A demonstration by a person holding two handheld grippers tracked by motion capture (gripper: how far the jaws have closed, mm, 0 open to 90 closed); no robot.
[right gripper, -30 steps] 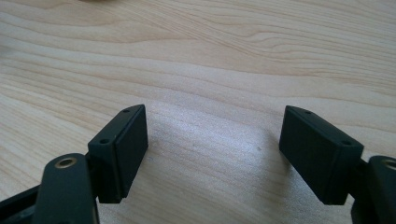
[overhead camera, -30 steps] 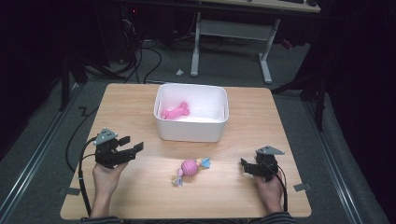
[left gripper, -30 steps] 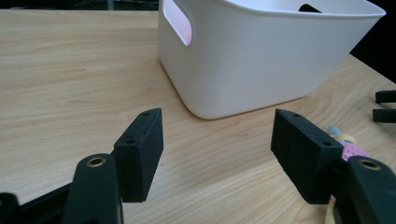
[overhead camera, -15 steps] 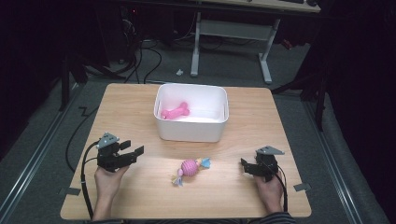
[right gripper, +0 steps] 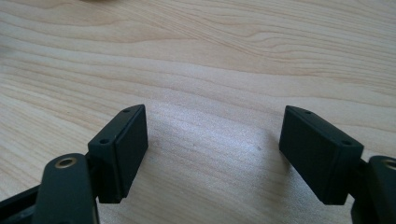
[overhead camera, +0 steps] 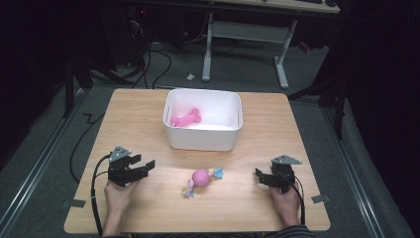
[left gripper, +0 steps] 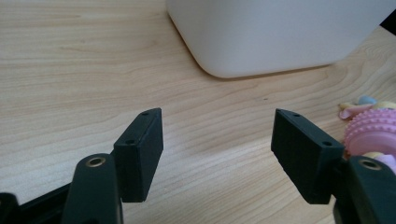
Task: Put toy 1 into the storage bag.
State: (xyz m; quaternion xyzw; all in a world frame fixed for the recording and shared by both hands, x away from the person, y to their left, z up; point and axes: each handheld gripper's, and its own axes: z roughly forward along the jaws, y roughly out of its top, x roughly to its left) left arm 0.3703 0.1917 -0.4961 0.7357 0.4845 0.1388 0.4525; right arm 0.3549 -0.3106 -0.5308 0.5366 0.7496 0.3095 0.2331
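Note:
A pink knobbly ball toy with pastel tassels (overhead camera: 201, 178) lies on the wooden table (overhead camera: 148, 119) in front of a white bin (overhead camera: 203, 140). Inside the bin rests a pink bone toy (overhead camera: 185, 118). My left gripper (overhead camera: 144, 168) sits low at the front left, open, nothing between its jaws, pointing toward the ball toy (left gripper: 373, 133), which shows at the right edge of the left gripper view (left gripper: 217, 158) beside the bin's corner (left gripper: 261, 37). At the front right my right gripper (overhead camera: 259, 176) is open over bare wood (right gripper: 212, 154).
The bin stands at the table's middle, toward the back. Small tape marks (overhead camera: 321, 199) lie near the front corners. Beyond the table are a dark floor with cables and a desk frame (overhead camera: 247, 34).
My left gripper has sunk a little toward the table at the front left. The right gripper and the toys have stayed put.

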